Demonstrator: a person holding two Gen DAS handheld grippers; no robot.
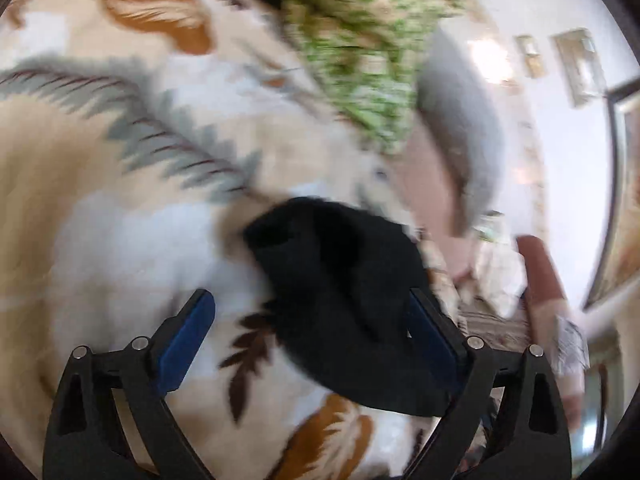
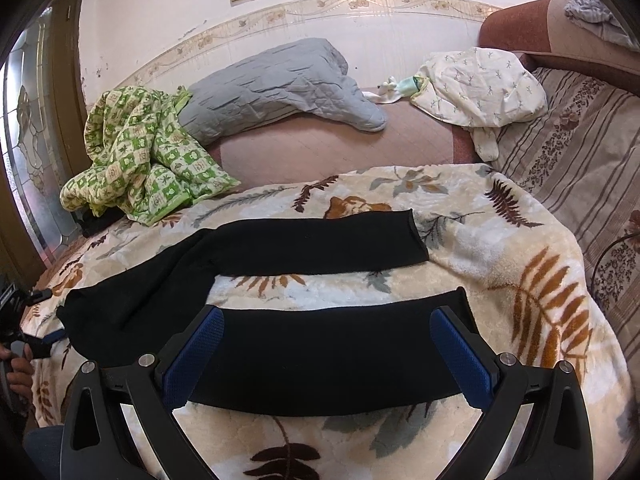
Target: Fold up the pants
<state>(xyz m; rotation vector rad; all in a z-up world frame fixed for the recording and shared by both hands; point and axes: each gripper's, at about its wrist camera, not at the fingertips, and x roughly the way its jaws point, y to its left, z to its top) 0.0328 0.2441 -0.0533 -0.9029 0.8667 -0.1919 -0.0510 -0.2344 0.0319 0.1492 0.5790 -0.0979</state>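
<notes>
Blanket (image 2: 500,240): pants (image 2: 320,360) between parted jaws.

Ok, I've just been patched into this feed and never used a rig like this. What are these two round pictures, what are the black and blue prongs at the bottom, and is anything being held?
No robot here: a person carries a hand-held gripper in each hand, and each has a wide-angle camera looking along its jaws. The prongs are those jaws.

The blurred picture is from the left gripper; its jaws stand open near one end of the black pants, gripping nothing.

The sharp picture is from the right gripper, also open, hovering over the nearer pant leg. The pants lie flat with legs apart on a leaf-patterned blanket. Behind are a green quilt, a grey pillow and a white cloth. Nothing is held.
</notes>
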